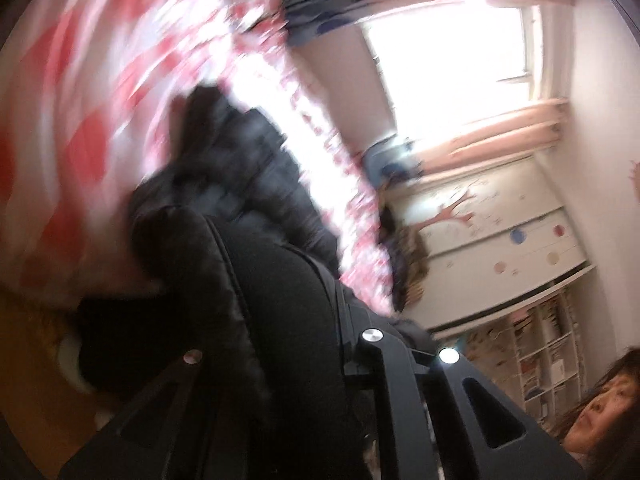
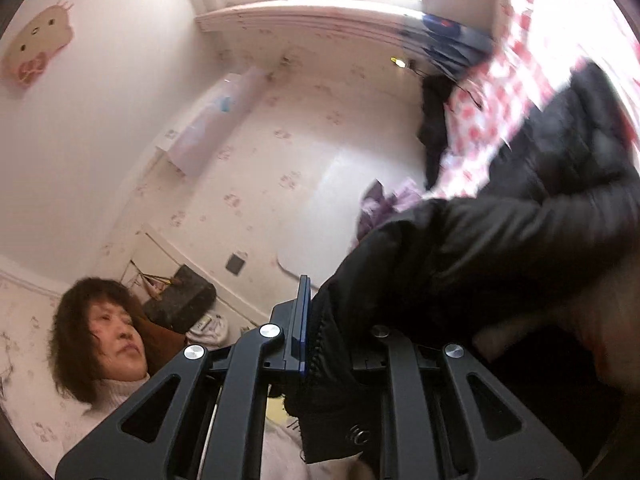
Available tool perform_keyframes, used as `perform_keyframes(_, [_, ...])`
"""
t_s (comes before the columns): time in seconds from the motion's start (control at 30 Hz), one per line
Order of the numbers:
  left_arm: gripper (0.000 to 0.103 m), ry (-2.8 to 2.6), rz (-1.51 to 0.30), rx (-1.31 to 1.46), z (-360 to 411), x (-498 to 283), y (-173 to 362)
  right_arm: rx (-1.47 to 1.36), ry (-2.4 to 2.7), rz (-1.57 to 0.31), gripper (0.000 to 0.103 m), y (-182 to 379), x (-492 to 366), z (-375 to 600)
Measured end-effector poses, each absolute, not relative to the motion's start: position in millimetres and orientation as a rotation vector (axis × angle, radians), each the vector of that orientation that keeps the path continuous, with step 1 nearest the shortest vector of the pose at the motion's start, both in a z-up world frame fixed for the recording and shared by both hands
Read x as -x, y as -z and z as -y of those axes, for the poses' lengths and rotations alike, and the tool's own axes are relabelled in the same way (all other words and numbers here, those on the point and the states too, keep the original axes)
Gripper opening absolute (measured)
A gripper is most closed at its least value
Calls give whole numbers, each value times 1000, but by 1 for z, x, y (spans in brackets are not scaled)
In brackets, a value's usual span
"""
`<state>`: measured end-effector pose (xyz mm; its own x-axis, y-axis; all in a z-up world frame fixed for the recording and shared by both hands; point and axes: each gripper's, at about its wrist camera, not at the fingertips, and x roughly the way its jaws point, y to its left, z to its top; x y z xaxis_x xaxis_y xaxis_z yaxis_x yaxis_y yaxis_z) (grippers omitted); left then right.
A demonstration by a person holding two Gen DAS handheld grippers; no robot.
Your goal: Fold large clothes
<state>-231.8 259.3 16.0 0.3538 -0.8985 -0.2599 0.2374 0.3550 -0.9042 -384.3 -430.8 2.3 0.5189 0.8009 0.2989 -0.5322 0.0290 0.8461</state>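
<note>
Black quilted fabric fills the near field of both wrist views: a dark puffer jacket (image 2: 500, 240), bunched up against the lenses. In the right wrist view the right gripper (image 2: 316, 344) has its fingers pressed together on a zippered edge of the jacket, the blue pad of one finger (image 2: 301, 320) flat against the teeth of the zip. In the left wrist view the left gripper (image 1: 312, 344) is nearly buried in the same jacket (image 1: 248, 216); its fingertips are hidden under the cloth, but the fingers stand drawn in tight with fabric bulging round them, so it reads as clamped on the garment too.

The jacket hangs between the two grippers, lifted clear of a bed with a red-and-white patterned cover (image 1: 80, 128), which shows blurred behind and under it. No part of the jacket can be seen to rest flat on the bed, though the blur hides the lower hem. A person (image 2: 100, 332) is at the edge of both views, and a bright window (image 1: 448, 52) lies beyond the bed.

The step in hand looks like the opening one: taking the jacket by two points along its front and raising it so that it hangs open. Next it probably needs spreading flat on the bed, front edges aligned, with both grips kept firm so the slippery shell does not slide out.
</note>
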Motion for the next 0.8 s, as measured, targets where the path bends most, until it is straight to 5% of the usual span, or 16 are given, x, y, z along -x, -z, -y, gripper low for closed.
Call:
perform_keyframes(0.4, [11, 794, -765, 1052, -202, 38, -38, -1224, -864, -247, 13, -42, 194, 473])
perform_keyframes(0.8, [16, 506, -913, 1012, -139, -100, 74, -1355, -442, -508, 13, 95, 44, 513])
